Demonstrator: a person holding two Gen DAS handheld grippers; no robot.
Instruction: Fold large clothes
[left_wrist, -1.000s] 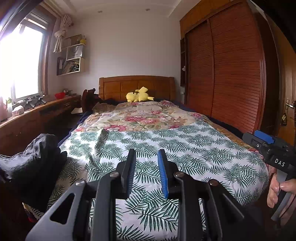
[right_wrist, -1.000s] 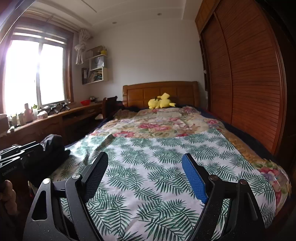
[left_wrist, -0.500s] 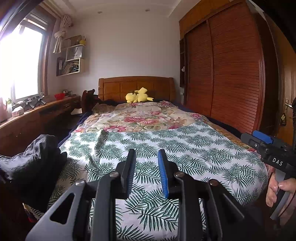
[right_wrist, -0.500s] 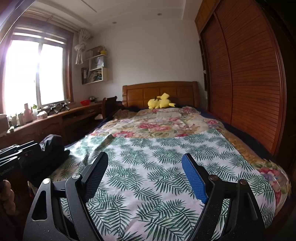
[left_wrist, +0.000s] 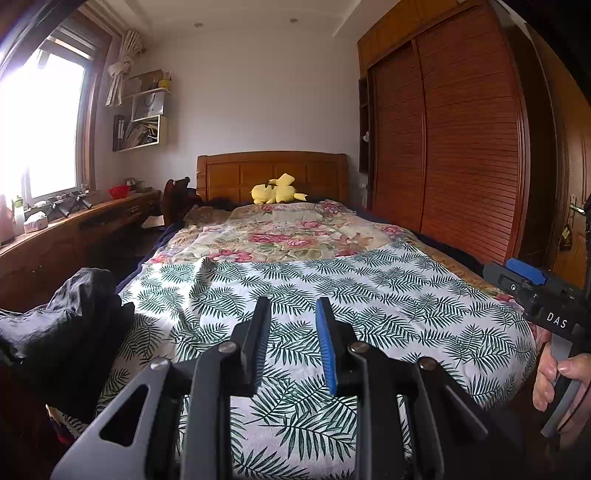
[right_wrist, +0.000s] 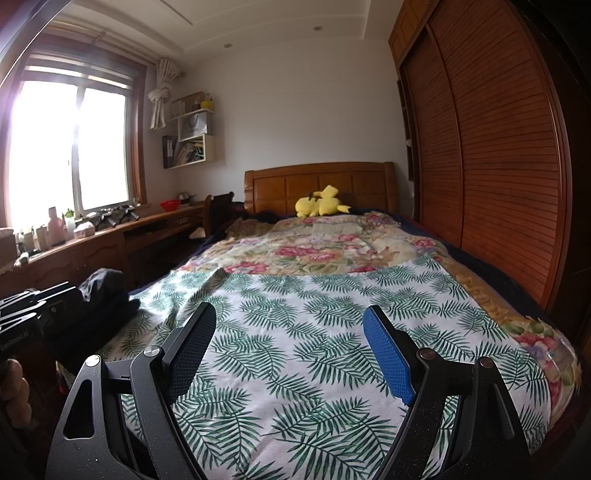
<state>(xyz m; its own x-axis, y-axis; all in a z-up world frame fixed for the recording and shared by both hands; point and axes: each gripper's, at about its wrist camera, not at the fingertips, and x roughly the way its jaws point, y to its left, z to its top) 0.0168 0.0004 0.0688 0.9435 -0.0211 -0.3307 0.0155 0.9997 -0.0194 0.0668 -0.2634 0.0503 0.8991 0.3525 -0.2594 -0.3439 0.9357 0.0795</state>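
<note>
Black clothes (left_wrist: 70, 328) lie heaped at the bed's (left_wrist: 369, 295) near left corner — on the leaf-print sheet. Left gripper (left_wrist: 291, 325) narrowly parted, right gripper (right_wrist: 290, 332) wide apart — both empty above the bed.

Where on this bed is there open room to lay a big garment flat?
The palm-leaf sheet is bare from the dark clothes pile at its left edge across to the wardrobe side. The floral quilt is rumpled, with a yellow plush toy at the headboard.
</note>
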